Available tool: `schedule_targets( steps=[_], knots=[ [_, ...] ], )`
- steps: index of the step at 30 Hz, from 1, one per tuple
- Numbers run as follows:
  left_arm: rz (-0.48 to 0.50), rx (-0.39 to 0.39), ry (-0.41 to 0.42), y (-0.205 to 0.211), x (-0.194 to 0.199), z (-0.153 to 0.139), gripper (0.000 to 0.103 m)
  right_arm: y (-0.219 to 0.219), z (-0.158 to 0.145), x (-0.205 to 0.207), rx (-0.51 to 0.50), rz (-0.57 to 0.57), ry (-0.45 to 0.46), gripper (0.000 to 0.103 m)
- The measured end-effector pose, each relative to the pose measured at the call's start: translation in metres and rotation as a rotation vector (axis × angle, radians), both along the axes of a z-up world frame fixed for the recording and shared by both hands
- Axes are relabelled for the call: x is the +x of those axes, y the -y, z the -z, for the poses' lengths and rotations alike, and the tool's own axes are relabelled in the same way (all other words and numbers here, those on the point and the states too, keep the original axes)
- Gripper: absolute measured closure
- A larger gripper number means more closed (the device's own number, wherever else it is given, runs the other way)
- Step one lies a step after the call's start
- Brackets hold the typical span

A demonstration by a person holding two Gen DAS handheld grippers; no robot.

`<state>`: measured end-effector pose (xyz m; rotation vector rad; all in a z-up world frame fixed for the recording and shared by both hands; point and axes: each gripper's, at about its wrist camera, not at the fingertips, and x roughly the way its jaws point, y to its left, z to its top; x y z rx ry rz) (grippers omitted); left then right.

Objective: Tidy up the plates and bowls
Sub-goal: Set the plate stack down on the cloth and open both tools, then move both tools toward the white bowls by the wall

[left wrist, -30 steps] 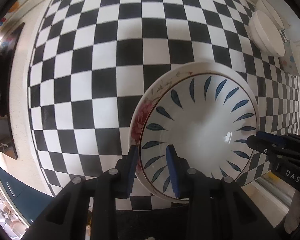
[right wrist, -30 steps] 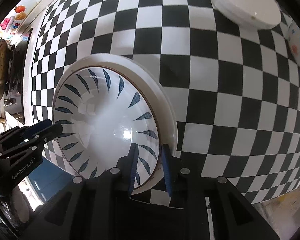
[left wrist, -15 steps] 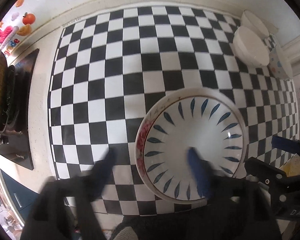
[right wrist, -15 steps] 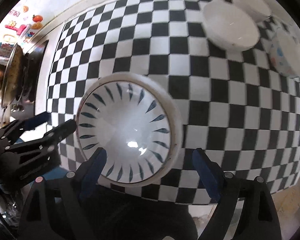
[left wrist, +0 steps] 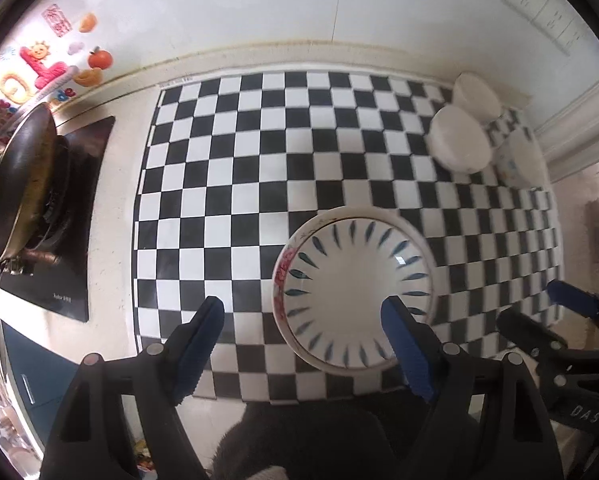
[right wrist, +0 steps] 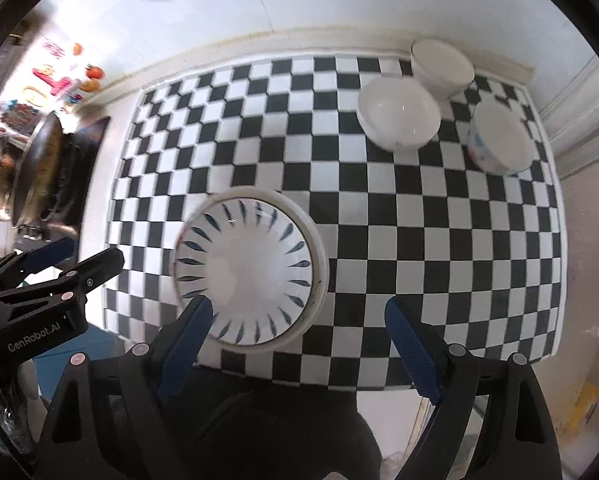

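A blue-leaf plate lies stacked on a red-flowered plate near the front edge of the checkered mat; the stack also shows in the right wrist view. My left gripper is open, raised above and in front of the stack, holding nothing. My right gripper is open and empty, also above the stack's front. Two white bowls and a dotted bowl stand at the mat's far right corner.
A wok sits on a black stove at the left. A white wall with stickers runs behind the counter. The counter's front edge lies just below the plate stack.
Both grippers let go of the plate rim, opened wide and pulled back and up. The plate stack stays on the mat.
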<state>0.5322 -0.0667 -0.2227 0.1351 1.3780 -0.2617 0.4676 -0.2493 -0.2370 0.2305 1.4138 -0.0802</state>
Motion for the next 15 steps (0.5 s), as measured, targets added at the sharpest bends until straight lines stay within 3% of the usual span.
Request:
schedule_targets(
  steps=[8, 15],
  knots=[
    [-0.012, 0.000, 0.024, -0.003, -0.028, -0.054, 0.023, -0.012, -0.076, -0.025, -0.011, -0.036, 0.091, 0.013],
    [-0.008, 0.016, 0.028, -0.006, -0.041, -0.073, 0.023, -0.017, -0.095, -0.035, -0.036, -0.055, 0.077, 0.013]
  ],
)
